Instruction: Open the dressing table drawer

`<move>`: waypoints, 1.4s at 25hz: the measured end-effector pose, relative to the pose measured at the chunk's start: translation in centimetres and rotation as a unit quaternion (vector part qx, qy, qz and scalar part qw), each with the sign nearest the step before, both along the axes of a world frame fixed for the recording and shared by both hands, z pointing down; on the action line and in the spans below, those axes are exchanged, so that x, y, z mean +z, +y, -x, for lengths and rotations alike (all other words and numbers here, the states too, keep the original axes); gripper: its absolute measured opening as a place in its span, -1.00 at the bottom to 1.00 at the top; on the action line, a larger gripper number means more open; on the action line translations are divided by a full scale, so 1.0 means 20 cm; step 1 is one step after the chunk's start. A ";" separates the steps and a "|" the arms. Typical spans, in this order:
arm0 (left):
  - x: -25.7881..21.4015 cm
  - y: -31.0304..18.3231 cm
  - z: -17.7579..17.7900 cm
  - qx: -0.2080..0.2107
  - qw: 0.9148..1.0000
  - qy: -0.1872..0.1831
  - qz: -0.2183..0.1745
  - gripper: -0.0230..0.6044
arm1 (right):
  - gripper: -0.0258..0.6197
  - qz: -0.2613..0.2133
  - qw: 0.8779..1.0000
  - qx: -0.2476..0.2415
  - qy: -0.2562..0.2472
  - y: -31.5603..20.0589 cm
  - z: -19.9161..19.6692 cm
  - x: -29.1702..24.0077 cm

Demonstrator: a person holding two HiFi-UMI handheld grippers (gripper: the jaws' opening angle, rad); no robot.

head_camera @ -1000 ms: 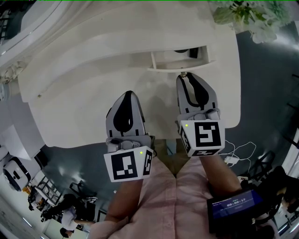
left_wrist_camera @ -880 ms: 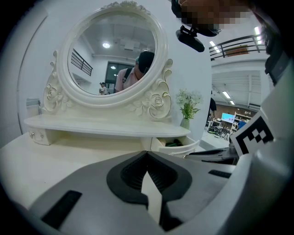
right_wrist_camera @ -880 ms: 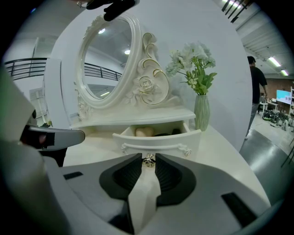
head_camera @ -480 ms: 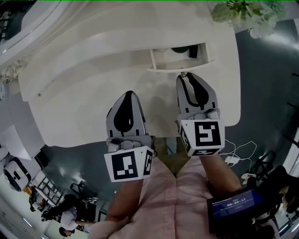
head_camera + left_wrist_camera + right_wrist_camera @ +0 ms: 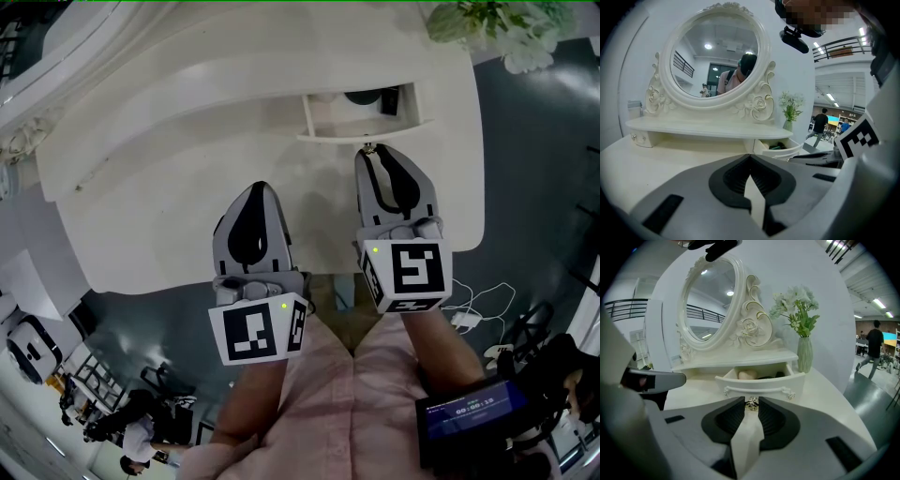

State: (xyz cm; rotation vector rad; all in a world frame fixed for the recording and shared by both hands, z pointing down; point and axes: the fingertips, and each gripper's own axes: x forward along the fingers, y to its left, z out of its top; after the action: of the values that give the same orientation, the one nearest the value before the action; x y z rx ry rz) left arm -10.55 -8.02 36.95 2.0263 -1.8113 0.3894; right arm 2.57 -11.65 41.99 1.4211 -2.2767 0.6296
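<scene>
The white dressing table (image 5: 187, 216) has a small right-hand drawer (image 5: 361, 134) standing pulled out, with a few small items inside. My right gripper (image 5: 368, 153) reaches up to the drawer front, shut on its small metal knob (image 5: 751, 403). The curved drawer front (image 5: 761, 385) sits just beyond the right gripper (image 5: 751, 402) tips. My left gripper (image 5: 255, 189) hovers over the tabletop to the left, shut with nothing in it. In the left gripper view, the left gripper (image 5: 750, 157) tips meet over bare tabletop and the open drawer (image 5: 780, 149) shows to the right.
An oval carved mirror (image 5: 715, 61) stands on a raised shelf (image 5: 708, 127) at the back. A green vase of white flowers (image 5: 804, 355) stands right of the drawer. A second small drawer (image 5: 640, 138) sits at the shelf's left end. The table's front edge (image 5: 187, 281) lies under my hands.
</scene>
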 end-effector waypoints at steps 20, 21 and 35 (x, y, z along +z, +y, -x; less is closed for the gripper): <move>0.01 0.01 0.00 0.002 1.000 0.000 0.002 -0.86 | -0.61 -0.002 1.000 0.003 0.000 0.01 0.00 0.00; 0.01 0.01 0.01 0.002 1.000 0.000 0.002 -0.86 | -0.61 -0.002 1.000 0.003 0.000 0.01 0.00 0.00; 0.01 0.02 0.01 0.000 1.000 0.001 0.001 -0.86 | -0.61 -0.002 1.000 0.001 -0.001 0.02 0.00 0.00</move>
State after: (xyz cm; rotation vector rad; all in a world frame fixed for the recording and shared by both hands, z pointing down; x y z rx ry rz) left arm -10.69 -7.58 37.09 2.0250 -1.8087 0.3904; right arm 2.48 -11.21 41.90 1.4259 -2.2803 0.6282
